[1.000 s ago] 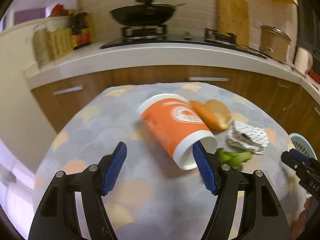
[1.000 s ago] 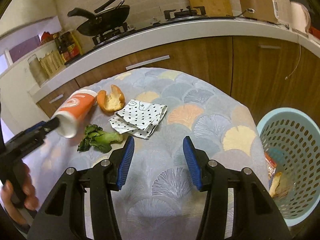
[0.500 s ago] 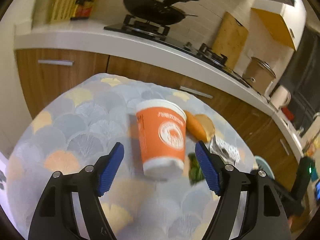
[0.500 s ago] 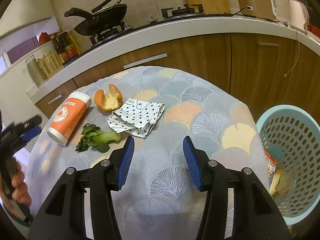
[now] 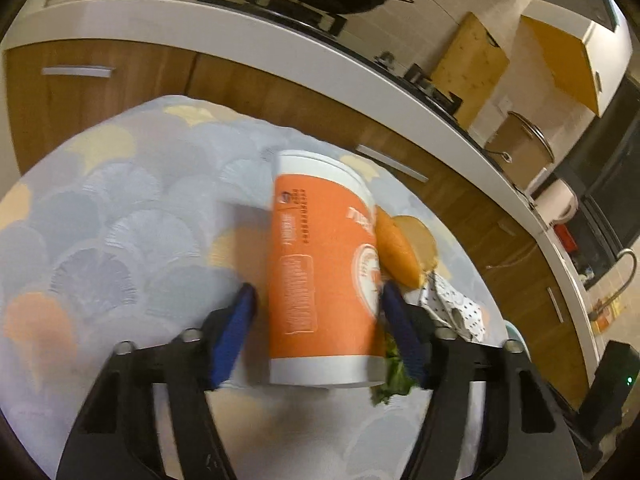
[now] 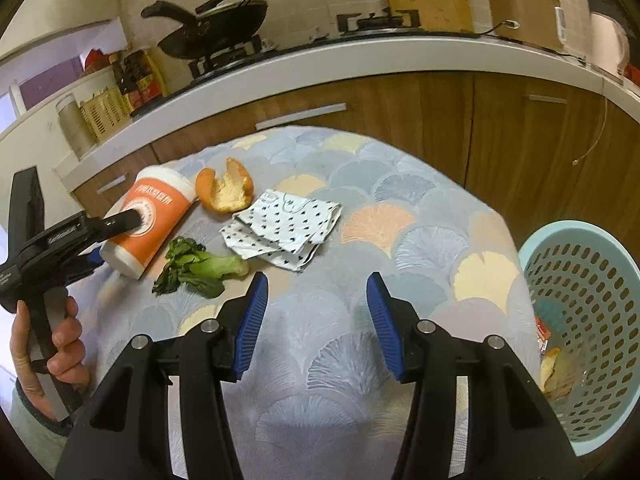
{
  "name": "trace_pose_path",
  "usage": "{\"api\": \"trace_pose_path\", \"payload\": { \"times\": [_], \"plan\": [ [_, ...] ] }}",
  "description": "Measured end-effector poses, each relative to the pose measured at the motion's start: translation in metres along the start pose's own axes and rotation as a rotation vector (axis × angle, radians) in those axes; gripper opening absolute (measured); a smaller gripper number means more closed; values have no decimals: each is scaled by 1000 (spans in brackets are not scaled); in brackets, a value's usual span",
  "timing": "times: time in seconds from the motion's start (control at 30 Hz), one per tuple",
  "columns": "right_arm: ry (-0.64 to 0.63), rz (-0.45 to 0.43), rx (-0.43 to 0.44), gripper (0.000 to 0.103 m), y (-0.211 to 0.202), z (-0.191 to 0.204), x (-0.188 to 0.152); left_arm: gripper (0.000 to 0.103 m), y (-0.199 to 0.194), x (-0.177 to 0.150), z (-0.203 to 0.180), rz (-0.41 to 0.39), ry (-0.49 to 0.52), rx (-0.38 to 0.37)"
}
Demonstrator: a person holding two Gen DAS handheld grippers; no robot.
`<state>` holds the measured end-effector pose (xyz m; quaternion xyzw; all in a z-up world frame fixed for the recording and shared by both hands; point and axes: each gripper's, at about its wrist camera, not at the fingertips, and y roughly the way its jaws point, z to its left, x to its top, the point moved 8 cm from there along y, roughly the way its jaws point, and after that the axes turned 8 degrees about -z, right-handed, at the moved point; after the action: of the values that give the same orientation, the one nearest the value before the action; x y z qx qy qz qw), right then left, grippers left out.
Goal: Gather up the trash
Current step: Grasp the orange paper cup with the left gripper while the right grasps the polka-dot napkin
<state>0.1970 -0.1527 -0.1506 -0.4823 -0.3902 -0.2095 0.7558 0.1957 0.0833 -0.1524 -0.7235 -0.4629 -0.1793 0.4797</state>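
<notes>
two grippers were over the table (image 6: 420, 216). left gripper (image 5: 320, 320) had its jaws spread around the orange cup (image 5: 320, 272), which lay on its side on the cloth; right pad looked touching, left pad showed a small gap, so a grip couldn't be confirmed. right gripper (image 6: 316, 316) hung wide open, holding nothing. orange peel (image 6: 226, 192), spotted napkin (image 6: 284, 232) and bok choy (image 6: 200, 268) lay beside the cup. blue basket (image 6: 588, 320) stood off the table's right edge.

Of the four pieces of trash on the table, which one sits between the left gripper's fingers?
The orange cup, lying on its side between the open left gripper. The orange peel, dotted napkin and leafy green lie beside it, outside the fingers.
</notes>
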Motion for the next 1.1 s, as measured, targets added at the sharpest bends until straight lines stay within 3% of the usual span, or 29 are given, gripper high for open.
{"api": "trace_pose_path", "payload": {
  "times": [0.23,0.37,0.5,0.63,0.7,0.87,0.9,0.97,1.0,1.07,1.1],
  "plan": [
    [-70,6,19,48,5,16,27,52,-10,2,-6,-68,49,27],
    [-45,36,25,48,24,9,43,52,-14,2,-10,-90,73,26],
    [-50,62,-4,48,50,2,43,53,-17,2,-12,-99,89,23],
    [37,96,20,58,68,-11,38,53,-17,3,-9,-95,68,11],
    [43,114,18,58,72,-13,37,53,-16,4,-6,-92,51,4],
    [-80,130,-44,58,81,4,35,53,-15,4,-6,-88,44,-4],
    [-106,134,-55,57,83,8,35,53,-16,4,-6,-89,47,-3],
    [-160,131,-78,40,84,16,34,53,-16,3,-8,-90,56,-2],
    [-172,128,-79,38,83,19,33,53,-16,3,-9,-91,59,-1],
    [-175,112,-72,18,79,20,33,53,-16,3,-10,-94,65,-1],
    [-172,102,-72,16,77,20,34,53,-17,3,-10,-95,68,0]
  ]
}}
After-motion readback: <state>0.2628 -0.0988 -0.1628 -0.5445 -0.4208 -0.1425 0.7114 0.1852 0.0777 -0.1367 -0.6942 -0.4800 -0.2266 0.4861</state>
